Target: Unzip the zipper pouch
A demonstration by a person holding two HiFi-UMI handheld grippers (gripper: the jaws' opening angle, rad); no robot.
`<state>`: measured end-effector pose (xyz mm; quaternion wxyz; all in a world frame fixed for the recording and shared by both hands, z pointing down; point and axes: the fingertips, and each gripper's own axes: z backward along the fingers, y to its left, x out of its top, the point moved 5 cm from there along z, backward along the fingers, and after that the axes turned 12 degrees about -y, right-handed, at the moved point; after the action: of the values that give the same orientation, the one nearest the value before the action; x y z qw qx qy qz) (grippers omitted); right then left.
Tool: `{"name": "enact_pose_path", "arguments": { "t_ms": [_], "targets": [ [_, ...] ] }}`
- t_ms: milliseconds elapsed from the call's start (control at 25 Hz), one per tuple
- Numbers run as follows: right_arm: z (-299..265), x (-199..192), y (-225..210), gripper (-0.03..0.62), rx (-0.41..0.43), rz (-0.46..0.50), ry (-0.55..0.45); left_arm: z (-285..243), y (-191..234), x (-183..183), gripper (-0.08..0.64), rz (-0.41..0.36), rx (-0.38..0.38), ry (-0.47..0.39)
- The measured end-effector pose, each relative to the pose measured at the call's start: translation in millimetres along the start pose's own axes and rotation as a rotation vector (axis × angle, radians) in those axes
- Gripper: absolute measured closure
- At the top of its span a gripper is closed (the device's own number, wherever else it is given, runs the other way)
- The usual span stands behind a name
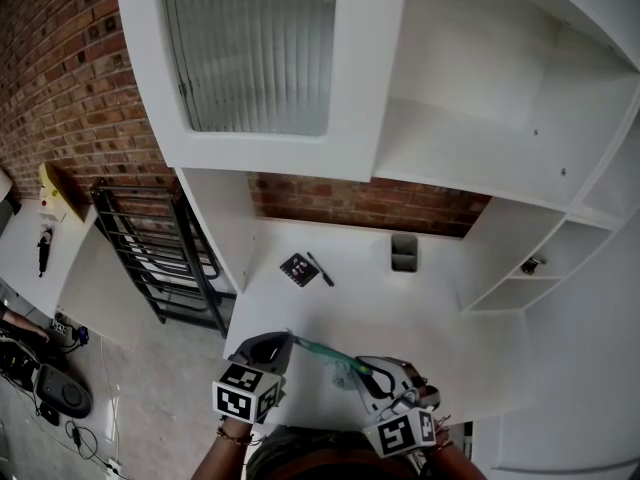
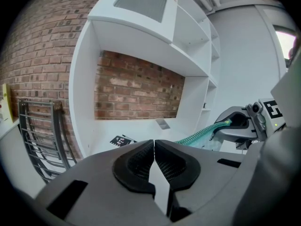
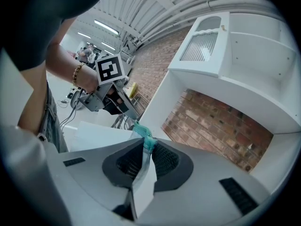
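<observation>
A see-through plastic zipper pouch (image 1: 322, 351) with a teal zip (image 2: 201, 133) is held up in the air, just above the near edge of a white desk (image 1: 440, 308). It is stretched between the two grippers.

The left gripper (image 2: 154, 143) is clenched tight, with its dark ribbed pads pressed together. The thin end of the teal zip is seen to run right up to its tips, and it looks to be pinched there.

The right gripper (image 3: 146, 146) is clamped on the other end of the zipper pouch. A flap of clear plastic and a bit of the teal zip are squeezed between its pads. Both grippers are pointed a little downward, and they are seen at the bottom of the head view.

Further back on the desk, a small black card (image 1: 298, 269) is laid flat, with a black pen (image 1: 320, 269) just beside it. A small grey box (image 1: 404, 253) is stood near the red brick wall (image 1: 370, 203). Above the desk, a white cupboard with a ribbed glass door (image 1: 255, 53) is fixed. A black metal rack (image 1: 160, 258) is stood by the wall, to the left of the desk.
</observation>
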<state>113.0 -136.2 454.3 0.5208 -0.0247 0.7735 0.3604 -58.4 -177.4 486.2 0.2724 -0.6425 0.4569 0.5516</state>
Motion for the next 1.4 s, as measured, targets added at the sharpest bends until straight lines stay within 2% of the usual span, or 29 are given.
{"name": "enact_pose_path", "arguments": {
  "t_ms": [80, 320, 560, 720, 960, 1080, 1240, 1400],
  "targets": [
    [0, 1, -1, 0.557, -0.004, -0.002, -0.001, 1, 1, -1, 0.555, 0.014, -0.001, -0.005],
    [1, 3, -5, 0.557, -0.019, -0.001, -0.015, 1, -3, -1, 0.554, -0.013, -0.013, -0.026],
    [1, 1, -11, 0.557, -0.042, 0.006, 0.002, 0, -12, -6, 0.552, -0.026, -0.072, -0.013],
    [2, -3, -15, 0.557, -0.051, -0.002, 0.02, 0, -15, -6, 0.481, -0.022, -0.093, -0.016],
    [0, -8, -19, 0.557, -0.057, -0.01, 0.03, 2, -18, 6, 0.431, -0.033, -0.11, -0.124],
    [-3, -10, -21, 0.557, -0.058, -0.01, 0.03, 4, -20, 12, 0.433, -0.053, -0.122, -0.174],
    [-8, -11, -24, 0.557, -0.062, -0.009, 0.025, 4, -18, 9, 0.433, -0.048, -0.12, -0.174],
    [-18, -15, -33, 0.557, -0.069, -0.015, 0.011, 5, -20, 15, 0.439, -0.03, -0.153, -0.25]
  ]
}}
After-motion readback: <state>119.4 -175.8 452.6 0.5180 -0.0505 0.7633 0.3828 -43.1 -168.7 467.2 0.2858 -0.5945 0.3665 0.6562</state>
